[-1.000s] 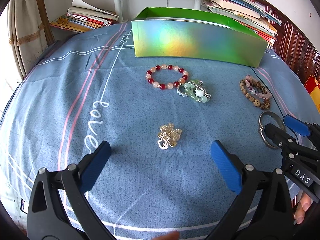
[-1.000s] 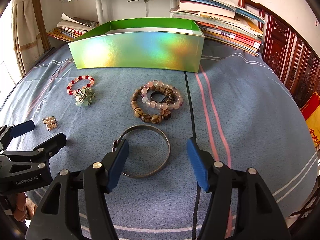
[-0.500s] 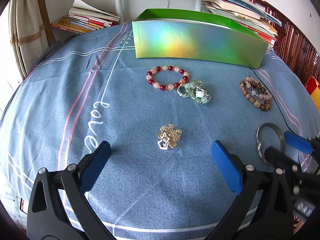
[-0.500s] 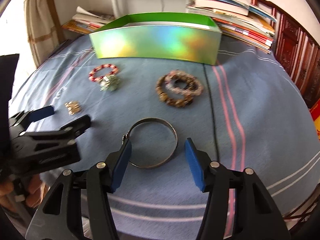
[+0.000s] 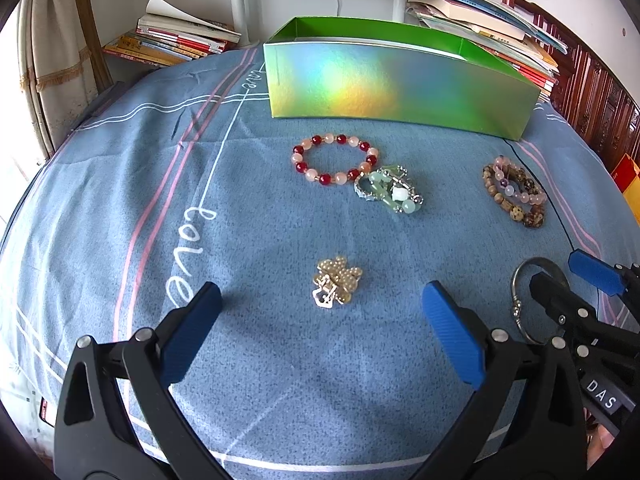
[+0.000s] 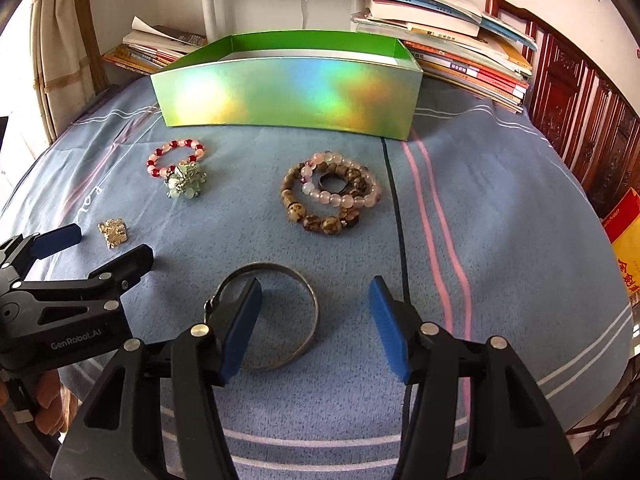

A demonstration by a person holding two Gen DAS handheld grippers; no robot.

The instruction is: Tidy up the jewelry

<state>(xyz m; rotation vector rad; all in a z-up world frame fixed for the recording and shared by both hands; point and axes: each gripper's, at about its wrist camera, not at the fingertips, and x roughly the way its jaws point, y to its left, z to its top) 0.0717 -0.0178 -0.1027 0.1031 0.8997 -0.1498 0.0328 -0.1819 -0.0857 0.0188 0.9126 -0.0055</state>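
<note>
A green holographic box (image 5: 396, 84) (image 6: 288, 92) stands open at the back of the blue cloth. On the cloth lie a red-and-pink bead bracelet (image 5: 334, 160) (image 6: 176, 158), a green jade piece (image 5: 390, 190) (image 6: 185, 180), a gold brooch (image 5: 336, 282) (image 6: 113, 232), brown and pink bead bracelets (image 5: 516, 196) (image 6: 332, 198) and a silver bangle (image 6: 280, 316) (image 5: 520, 300). My left gripper (image 5: 320, 336) (image 6: 96, 246) is open, just short of the brooch. My right gripper (image 6: 316, 328) (image 5: 576, 276) is open; its left finger stands inside the bangle and its right finger outside it.
Stacks of books (image 5: 180, 40) (image 6: 460, 52) lie behind the box on both sides. A dark wooden cabinet (image 6: 580, 120) stands at the right, a curtain (image 5: 52, 60) at the left. A white stand pole (image 6: 210, 12) rises behind the box.
My right gripper drew back and then came forward over the bangle again, its jaws a little wider. My left gripper has hardly moved.
</note>
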